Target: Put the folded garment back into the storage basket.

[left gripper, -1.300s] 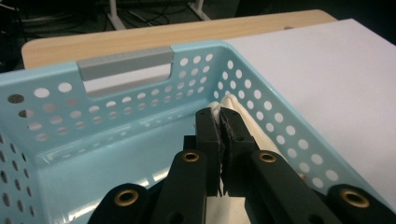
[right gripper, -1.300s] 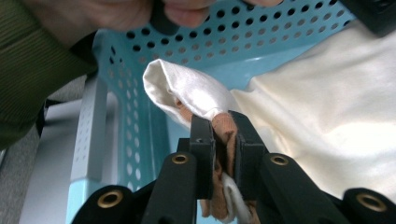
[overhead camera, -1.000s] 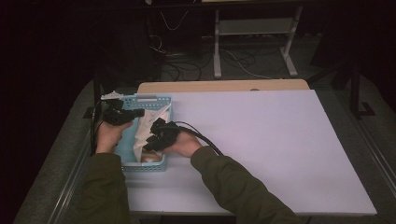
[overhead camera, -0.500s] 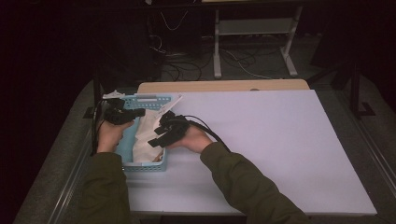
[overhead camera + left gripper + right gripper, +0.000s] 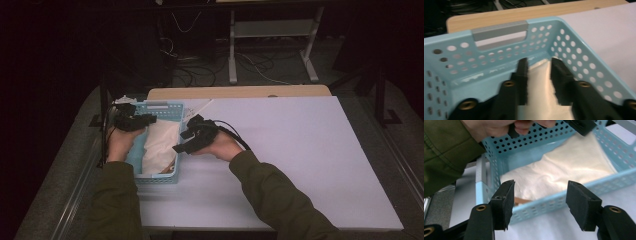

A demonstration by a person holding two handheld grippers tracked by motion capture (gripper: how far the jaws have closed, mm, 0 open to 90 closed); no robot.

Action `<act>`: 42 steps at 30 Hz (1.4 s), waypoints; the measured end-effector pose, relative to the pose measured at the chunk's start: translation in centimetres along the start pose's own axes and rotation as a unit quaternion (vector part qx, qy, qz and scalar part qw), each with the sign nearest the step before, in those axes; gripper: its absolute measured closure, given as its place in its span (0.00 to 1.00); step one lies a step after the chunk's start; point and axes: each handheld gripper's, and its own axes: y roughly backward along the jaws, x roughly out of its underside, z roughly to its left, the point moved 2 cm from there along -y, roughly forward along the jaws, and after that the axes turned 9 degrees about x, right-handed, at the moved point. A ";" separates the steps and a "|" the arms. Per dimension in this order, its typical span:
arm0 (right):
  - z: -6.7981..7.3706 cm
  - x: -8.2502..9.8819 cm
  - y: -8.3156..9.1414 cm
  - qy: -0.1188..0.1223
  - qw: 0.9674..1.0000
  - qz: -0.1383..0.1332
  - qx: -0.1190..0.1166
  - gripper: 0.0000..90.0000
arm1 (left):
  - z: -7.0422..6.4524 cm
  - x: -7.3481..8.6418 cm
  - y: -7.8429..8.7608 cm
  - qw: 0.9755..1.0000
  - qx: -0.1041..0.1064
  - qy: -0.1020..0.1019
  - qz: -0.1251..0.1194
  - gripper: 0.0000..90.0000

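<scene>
One light blue perforated basket (image 5: 172, 111) sits at the table's (image 5: 300, 150) left edge, holding one cream cloth (image 5: 160, 142). Two grippers are at work. The left gripper (image 5: 539, 75) reaches into the basket; its jaws have just been opening and now stand parted, the cloth lying below and between the fingers (image 5: 522, 75), not pinched. The right gripper (image 5: 540, 202) hovers just outside the basket's near wall, its jaws also just opening, spread wide with nothing between them; the cloth lies beyond its fingertips.
</scene>
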 end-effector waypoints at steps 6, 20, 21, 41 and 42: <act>-1.1 0.8 1.0 -0.009 1.000 0.001 0.012 0.42 | 0.0 -0.2 0.1 1.000 -0.002 0.002 0.000 0.53; -4.1 2.7 3.7 -0.027 0.998 0.012 0.056 0.30 | -3.0 -0.7 -0.7 0.998 0.056 -0.022 0.020 0.23; -4.2 2.9 4.0 -0.028 0.998 0.013 0.057 0.29 | -3.3 -0.7 -0.7 0.998 0.057 -0.026 0.024 0.21; -5.8 8.2 9.9 -0.044 0.994 -0.008 0.096 0.12 | -11.1 0.5 0.3 0.988 0.132 -0.078 0.016 0.00; -5.9 8.5 10.2 -0.046 0.994 -0.010 0.101 0.11 | -11.4 0.6 0.3 0.987 0.137 -0.080 0.018 0.00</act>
